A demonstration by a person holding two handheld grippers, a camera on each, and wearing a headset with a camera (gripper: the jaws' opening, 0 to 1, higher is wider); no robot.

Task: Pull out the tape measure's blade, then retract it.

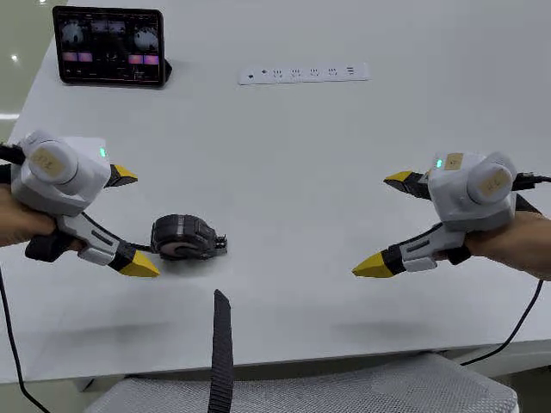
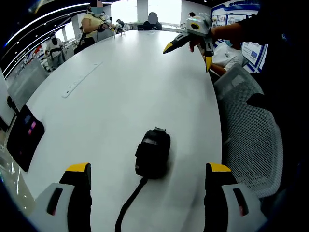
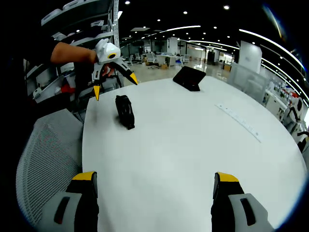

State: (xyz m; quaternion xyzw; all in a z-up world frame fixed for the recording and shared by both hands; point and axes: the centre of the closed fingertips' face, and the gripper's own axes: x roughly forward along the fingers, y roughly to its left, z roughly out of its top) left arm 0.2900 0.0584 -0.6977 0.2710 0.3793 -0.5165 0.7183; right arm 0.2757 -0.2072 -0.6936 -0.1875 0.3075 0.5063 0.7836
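Fingers on the left gripper (image 1: 129,219) stand wide apart with nothing between them, and those of the right gripper (image 1: 386,222) are spread just as wide and equally empty. The tape (image 1: 182,237) lies on the white table (image 1: 284,155) just past the left gripper's yellow tips, closer to the lower one and apart from both. In the left gripper view the tape (image 2: 153,152) sits straight ahead, centred in the gap between the two fingers but beyond their ends. The right gripper is well away from it on the other side of the table; in that gripper's own view the tape (image 3: 124,111) shows small and far off, below the left gripper (image 3: 115,79). It is a squat, rounded case, dark grey to black, lying on its flat side, with the blade wound in and a short dark tab poking from one end. A thin black cord (image 2: 129,205) trails from the other end back toward the left gripper. Its long axis runs across the table from one gripper toward the other, tab end facing the right gripper. A tablet (image 1: 109,46) and a power strip (image 1: 303,73) lie at the far side.
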